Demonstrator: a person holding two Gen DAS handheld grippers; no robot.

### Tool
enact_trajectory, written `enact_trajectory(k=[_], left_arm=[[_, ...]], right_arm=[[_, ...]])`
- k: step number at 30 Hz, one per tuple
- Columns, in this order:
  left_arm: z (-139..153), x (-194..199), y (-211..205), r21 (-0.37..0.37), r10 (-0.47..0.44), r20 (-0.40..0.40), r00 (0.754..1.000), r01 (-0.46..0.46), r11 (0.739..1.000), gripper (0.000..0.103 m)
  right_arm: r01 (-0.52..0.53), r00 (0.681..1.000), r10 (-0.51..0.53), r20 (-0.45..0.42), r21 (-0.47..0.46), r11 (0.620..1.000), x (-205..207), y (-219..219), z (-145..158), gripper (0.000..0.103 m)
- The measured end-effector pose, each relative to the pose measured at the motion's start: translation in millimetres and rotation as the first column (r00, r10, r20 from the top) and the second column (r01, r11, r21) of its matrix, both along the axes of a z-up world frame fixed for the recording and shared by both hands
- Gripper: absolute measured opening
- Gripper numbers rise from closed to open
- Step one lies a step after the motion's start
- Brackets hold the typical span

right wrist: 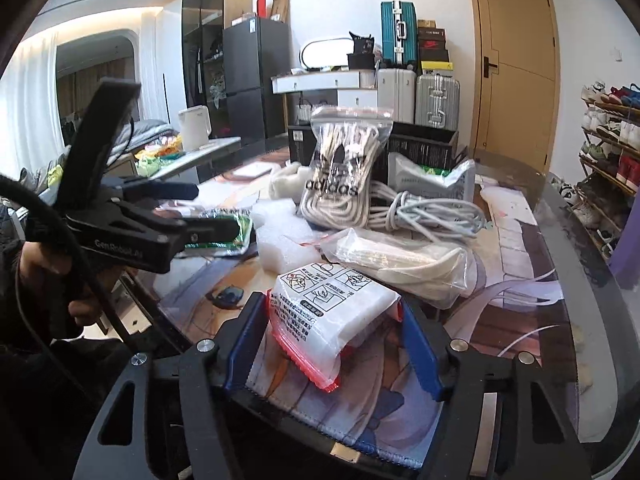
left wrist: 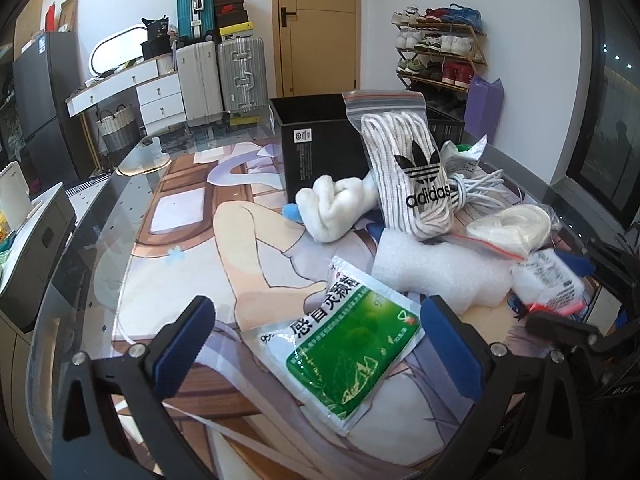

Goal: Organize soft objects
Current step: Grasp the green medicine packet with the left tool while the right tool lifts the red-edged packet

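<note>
My left gripper (left wrist: 316, 344) is open, its blue pads on either side of a green and white medicine sachet (left wrist: 344, 356) lying on the printed mat. My right gripper (right wrist: 332, 344) is open around a white zip bag with a red seal (right wrist: 324, 308), not clamping it. That bag also shows in the left wrist view (left wrist: 548, 280). Beyond lie white foam (left wrist: 436, 272), an Adidas bag of laces (left wrist: 412, 176), a rolled white sock (left wrist: 332, 208), a coiled white cable (right wrist: 424, 208) and a clear bag of white cloth (right wrist: 404, 264).
A black open box (left wrist: 320, 144) stands behind the pile, with a second black box (right wrist: 424, 144) beside it. The glass table edge (left wrist: 80, 264) curves on the left. A shoe rack (left wrist: 440, 52), suitcases and a door stand behind.
</note>
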State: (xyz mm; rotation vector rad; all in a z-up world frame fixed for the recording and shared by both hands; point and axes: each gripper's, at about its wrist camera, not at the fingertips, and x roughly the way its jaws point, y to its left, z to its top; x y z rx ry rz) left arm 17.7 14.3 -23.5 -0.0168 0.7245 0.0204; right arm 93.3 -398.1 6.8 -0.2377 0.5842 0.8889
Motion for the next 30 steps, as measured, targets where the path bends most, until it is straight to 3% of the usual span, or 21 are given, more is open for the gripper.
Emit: enact_trajectory(k=[8,13,14,15,22,30], left_arm=[[-6,3,-13,0.056,-0.058,-0.055,0.997,0.061,0.997,0.101],[-5,1,-15,0.041,-0.090,-0.050,0.995,0.092,0.995,0.084],[-4,0,-15,0.034,-0.103,-0.045,0.994,0.105,0.994,0.076],[-3,-1,-16,0.021,-0.116,-0.042,0.992,0.117,0.993,0.059],[0,-5,-20,0.016,-0.128,-0.026,0.991,0.128,0.992,0.043],[5,-7,-14,-0.020,-0.121,0.000,0.993,0.121,0.992,0.039]], right_arm=[[0.016,1.000,-0.016,0.008,0.037,0.999,3,-8,8,0.067],[0.011,1.000,-0.011,0.004,0.039,0.999,2,-8,9,0.067],[0.011,1.000,-0.011,0.003,0.041,0.999,2,-8,10,0.067],[0.010,1.000,-0.010,0.002,0.043,0.999,1,-8,9,0.067],[0.003,1.000,-0.004,0.009,0.060,0.998,-3,-10,12,0.067],[-0.010,1.000,0.009,0.021,0.081,0.997,-8,-11,15,0.065]])
